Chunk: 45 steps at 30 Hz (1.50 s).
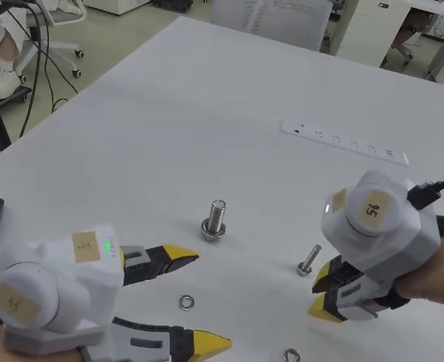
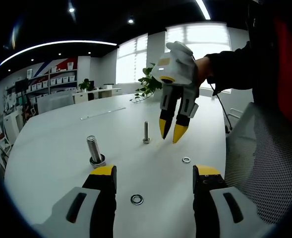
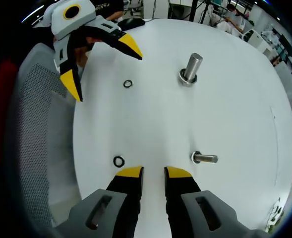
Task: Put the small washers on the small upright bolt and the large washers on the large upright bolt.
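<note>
The large upright bolt (image 1: 217, 217) (image 2: 94, 148) (image 3: 191, 68) stands mid-table with a metal ring round its foot. To its right stands the small upright bolt (image 1: 309, 259) (image 2: 146, 133) (image 3: 204, 158). One washer (image 1: 186, 302) (image 2: 137, 199) (image 3: 128, 84) lies flat between the wide-apart jaws of my open left gripper (image 1: 199, 300) (image 2: 155, 173) (image 3: 103, 69). A second washer (image 1: 291, 354) (image 2: 186, 159) (image 3: 118, 161) lies near the front edge, just left of my right gripper (image 1: 319, 296) (image 2: 170, 131) (image 3: 154, 172). That gripper hovers over the table with a narrow gap and nothing between its jaws.
A white power strip (image 1: 342, 140) lies at the back right of the white table (image 1: 169, 136). A grey mesh chair (image 2: 264, 163) (image 3: 41, 124) stands against the table's near edge. Cables and an office chair (image 1: 48, 45) stand on the floor at the far left.
</note>
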{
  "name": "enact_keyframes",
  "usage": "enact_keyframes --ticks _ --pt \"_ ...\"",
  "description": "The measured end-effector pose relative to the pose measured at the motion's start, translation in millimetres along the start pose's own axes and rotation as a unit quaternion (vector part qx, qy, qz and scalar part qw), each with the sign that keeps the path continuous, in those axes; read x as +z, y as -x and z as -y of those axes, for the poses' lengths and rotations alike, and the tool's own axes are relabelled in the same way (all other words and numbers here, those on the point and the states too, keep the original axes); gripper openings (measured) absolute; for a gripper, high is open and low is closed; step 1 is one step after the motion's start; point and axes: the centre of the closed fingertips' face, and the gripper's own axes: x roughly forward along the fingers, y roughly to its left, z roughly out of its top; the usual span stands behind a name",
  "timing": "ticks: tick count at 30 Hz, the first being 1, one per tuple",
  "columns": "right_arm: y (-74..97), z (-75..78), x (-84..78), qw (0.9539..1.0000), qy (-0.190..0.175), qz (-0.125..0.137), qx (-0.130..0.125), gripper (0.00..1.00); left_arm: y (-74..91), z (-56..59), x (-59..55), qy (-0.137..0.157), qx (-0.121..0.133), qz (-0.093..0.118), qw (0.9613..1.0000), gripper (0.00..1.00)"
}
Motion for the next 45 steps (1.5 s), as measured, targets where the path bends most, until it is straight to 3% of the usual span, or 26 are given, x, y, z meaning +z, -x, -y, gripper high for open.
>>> enact_keyframes --ticks 7,14,45 --pt "-9.1 -28.4 -0.8 0.9995 0.018 -0.006 0.024 0.19 0.2 0.3 2.6 -0.003 0.001 0.002 1.0 0.61" --pt "-17.0 -46.7 1.8 0.9987 0.033 -0.011 0.038 0.19 0.9 -0.4 5.2 -0.004 0.002 0.004 1.0 0.61" --pt "-27.7 -48.0 -6.7 0.9976 0.062 -0.028 0.007 0.18 3.3 0.9 9.1 -0.008 0.003 0.01 0.9999 0.59"
